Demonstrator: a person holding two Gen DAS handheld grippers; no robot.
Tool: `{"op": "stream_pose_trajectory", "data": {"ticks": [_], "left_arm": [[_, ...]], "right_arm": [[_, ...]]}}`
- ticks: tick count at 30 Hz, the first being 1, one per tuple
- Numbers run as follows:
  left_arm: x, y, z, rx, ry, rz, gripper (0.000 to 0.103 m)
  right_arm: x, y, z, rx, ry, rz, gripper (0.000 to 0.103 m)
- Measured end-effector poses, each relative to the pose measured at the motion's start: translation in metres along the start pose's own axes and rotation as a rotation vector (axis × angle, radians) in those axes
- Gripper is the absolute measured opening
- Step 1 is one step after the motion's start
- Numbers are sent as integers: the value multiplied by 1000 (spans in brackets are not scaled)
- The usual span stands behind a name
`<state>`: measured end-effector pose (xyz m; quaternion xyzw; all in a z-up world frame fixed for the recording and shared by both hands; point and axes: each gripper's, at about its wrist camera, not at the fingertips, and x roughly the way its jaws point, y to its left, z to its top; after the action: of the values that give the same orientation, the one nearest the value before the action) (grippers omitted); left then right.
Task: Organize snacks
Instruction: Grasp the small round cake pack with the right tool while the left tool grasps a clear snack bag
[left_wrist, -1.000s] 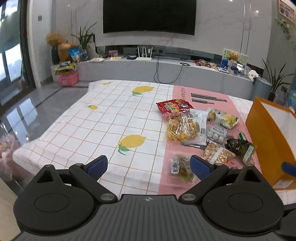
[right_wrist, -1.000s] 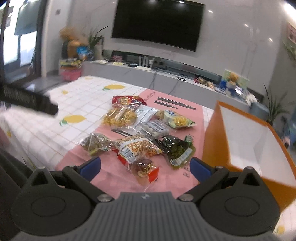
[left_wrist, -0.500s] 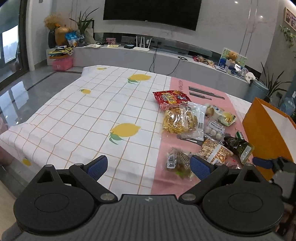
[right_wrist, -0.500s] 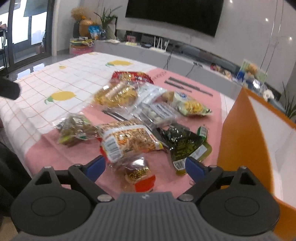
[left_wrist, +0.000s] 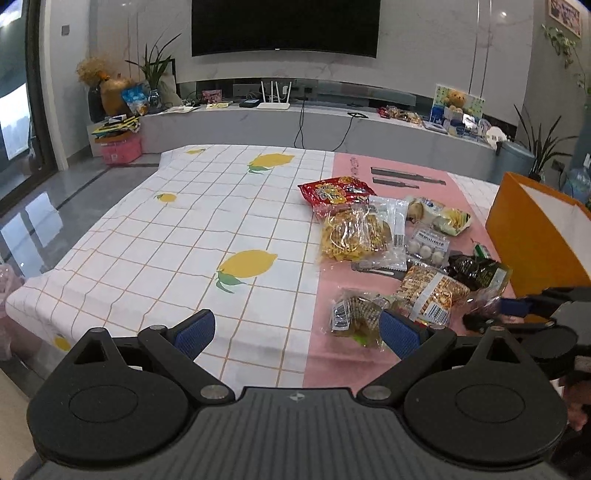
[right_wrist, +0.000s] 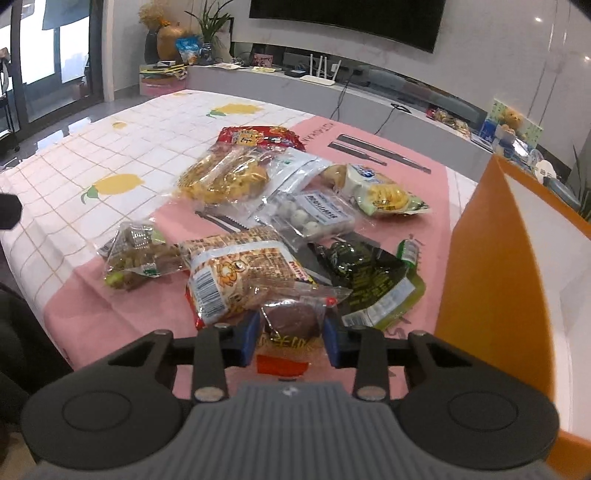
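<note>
Currently: worktop (left_wrist: 207, 236) with lemon cloth; orange box (right_wrist: 491, 266) at right; snack pile between. Right hand-held gripper (right_wrist: 290, 334) closing on round chocolate snack packet (right_wrist: 291, 321), nearest item, directly between its pads, its length running away from me. Left hand-held gripper (left_wrist: 297, 330) spread, empty, farther off; I judge the right takes it.

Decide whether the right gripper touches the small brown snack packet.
Touching. The right wrist view shows the right gripper closing, both blue pads against the brown snack packet.
</note>
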<state>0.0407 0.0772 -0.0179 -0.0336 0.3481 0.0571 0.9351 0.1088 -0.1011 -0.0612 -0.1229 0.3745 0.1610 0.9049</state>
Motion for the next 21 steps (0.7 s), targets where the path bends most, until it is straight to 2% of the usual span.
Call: {"op": "stream_pose_trajectory", "data": {"ticks": [5, 8, 12, 16, 19, 21], "left_arm": [[4, -5, 2, 39, 25, -43, 103], [19, -11, 14, -4, 70, -2, 103], [46, -21, 23, 11, 153, -64, 103], [67, -38, 24, 152, 197, -105, 103], [76, -47, 27, 254, 197, -87, 103], [83, -47, 31, 282, 212, -97, 103]], "right_arm": [[-9, -10, -1, 53, 3, -26, 35], [-11, -13, 1, 78, -3, -12, 35], [-10, -11, 2, 78, 8, -9, 35], [-11, -9, 3, 58, 11, -26, 35], [-15, -10, 6, 62, -6, -30, 35], [-17, -10, 7, 63, -18, -28, 35]]}}
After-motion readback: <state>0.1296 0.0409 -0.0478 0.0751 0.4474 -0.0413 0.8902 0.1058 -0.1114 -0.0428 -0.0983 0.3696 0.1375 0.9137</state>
